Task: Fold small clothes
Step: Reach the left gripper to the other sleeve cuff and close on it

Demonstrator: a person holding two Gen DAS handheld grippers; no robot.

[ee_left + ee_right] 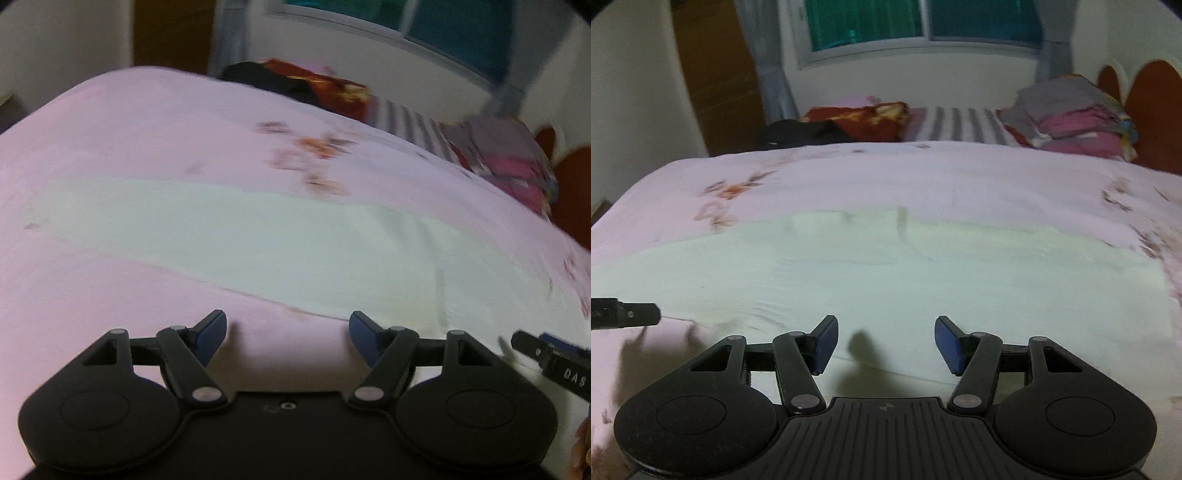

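On the pink bed sheet (923,177) a pale garment (886,280) lies flat, ready for folding. Left gripper (288,334) and right gripper (886,343) hover over its near edge, both wide and empty.

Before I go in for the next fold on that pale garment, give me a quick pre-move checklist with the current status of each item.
1. Left tongs open and empty: ok.
2. Right tongs open, nothing between the fingers: ok.
3. Pale green garment lying spread flat on the pink bedsheet: ok.
4. Garment's near edge within view of both tongs: ok.
5. Where its corners and seams lie for a clean pinch: cannot tell, both views are blurred.
6. Stack of folded clothes at the far end of the bed, apart from the garment: ok.
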